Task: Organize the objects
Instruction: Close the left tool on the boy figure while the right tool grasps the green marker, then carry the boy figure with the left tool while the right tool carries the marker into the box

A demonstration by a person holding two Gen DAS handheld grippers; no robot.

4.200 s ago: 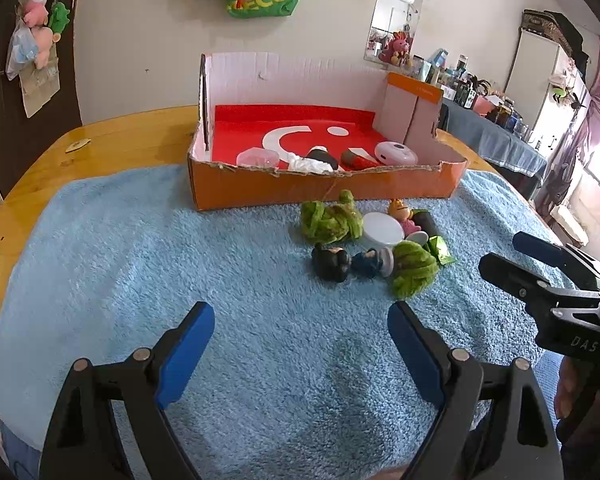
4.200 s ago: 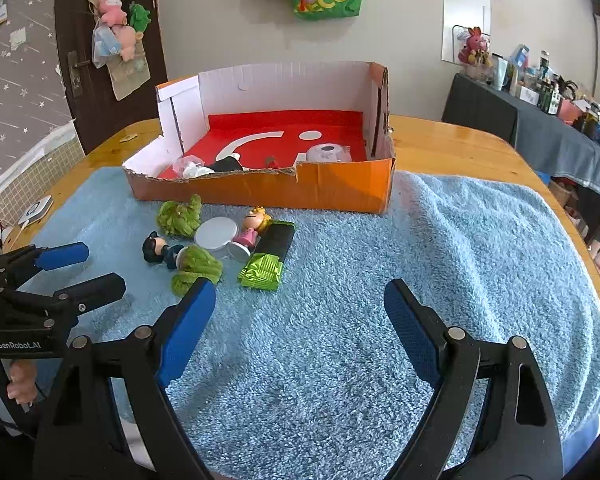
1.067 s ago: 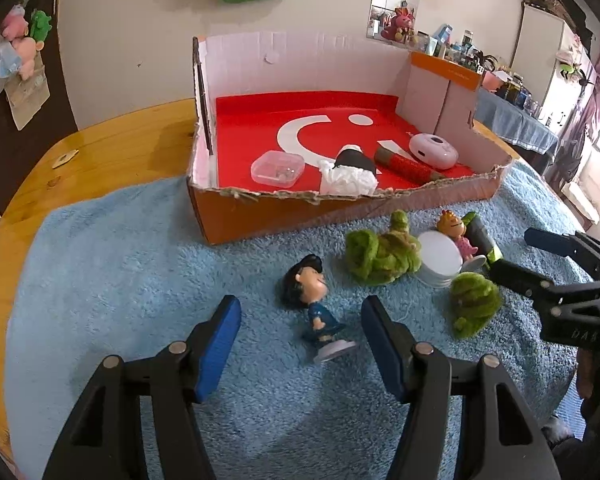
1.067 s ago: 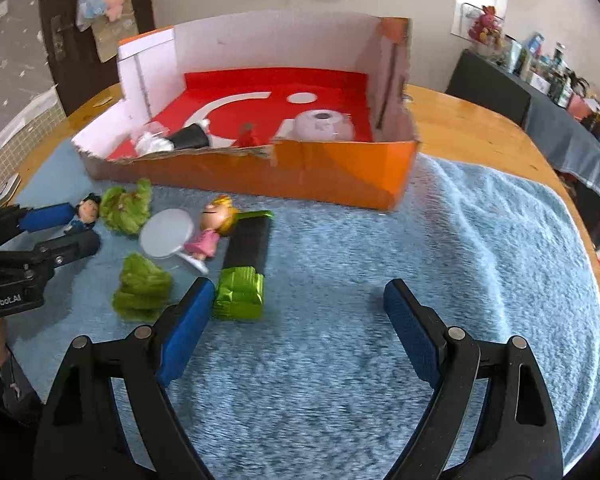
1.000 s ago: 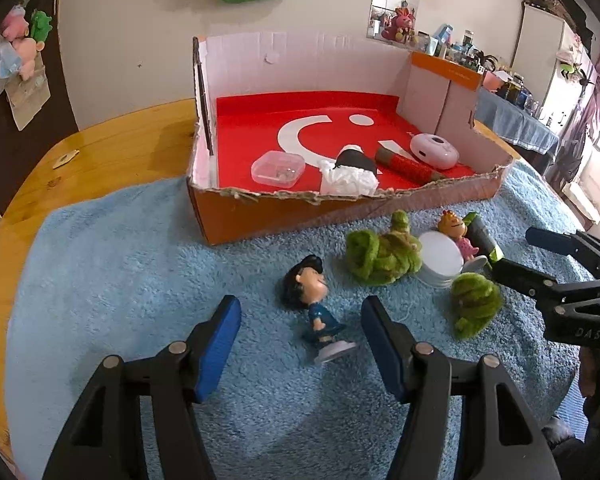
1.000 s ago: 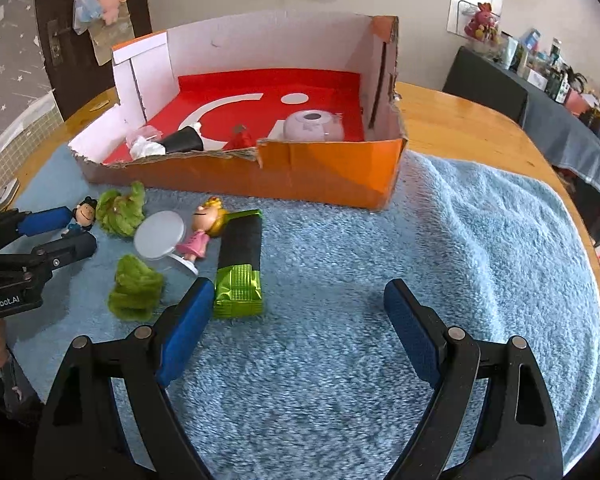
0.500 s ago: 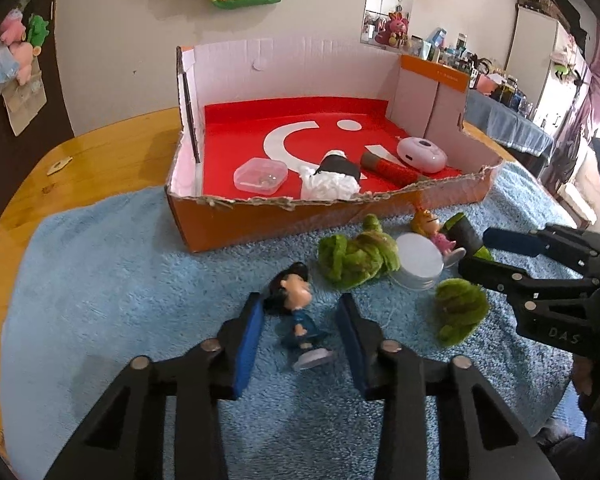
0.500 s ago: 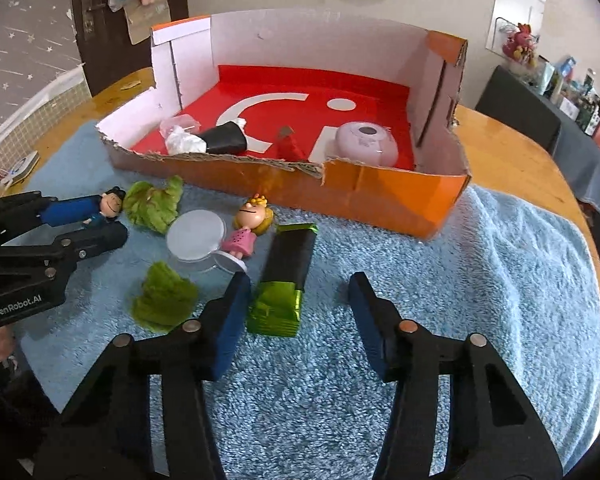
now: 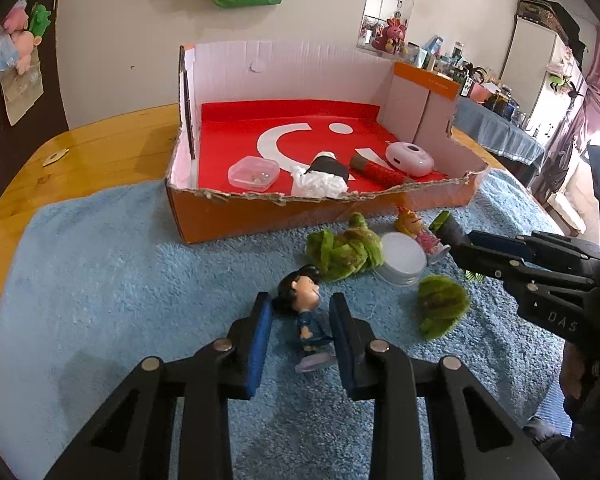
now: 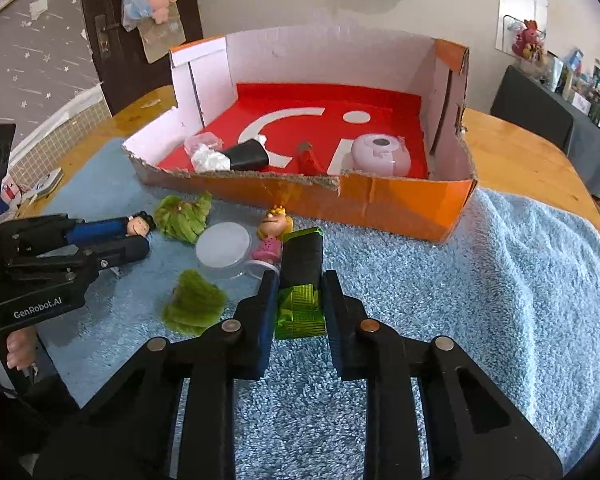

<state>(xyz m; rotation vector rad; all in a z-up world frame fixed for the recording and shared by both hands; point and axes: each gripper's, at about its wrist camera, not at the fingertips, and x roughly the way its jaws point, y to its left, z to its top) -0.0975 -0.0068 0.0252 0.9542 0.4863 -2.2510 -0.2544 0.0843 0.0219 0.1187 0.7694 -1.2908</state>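
— Left wrist view first: how many things do we count on the blue towel point(image 9: 100, 280)?

— Six. Two small figures, two green plush pieces, one white round lid point(image 9: 404, 250) and one black-and-green packet point(image 10: 302, 276). Our left tool point(image 9: 300, 320) has shut its blue pads on the dark-haired figure point(image 9: 304, 304), which stands on the towel in front of the orange box point(image 9: 260, 216).

— And our right tool point(image 10: 299, 304)?

— Its jaws are closing, with the packet's green end between them; the pads sit right against its sides. The blonde figure point(image 10: 274, 232) lies just beside the packet, touching the lid.

— Inside the box?

— Four things on the red floor: one clear plastic case point(image 9: 254, 174), one black piece with white tissue point(image 9: 322, 176), one red tube point(image 9: 376, 172), one pink round device point(image 9: 410, 158). The box rests partly on the towel, on the wooden counter point(image 9: 100, 148).

— The plush pieces?

— One point(image 9: 342, 248) near the box, one point(image 9: 440, 306) nearer us, apart.
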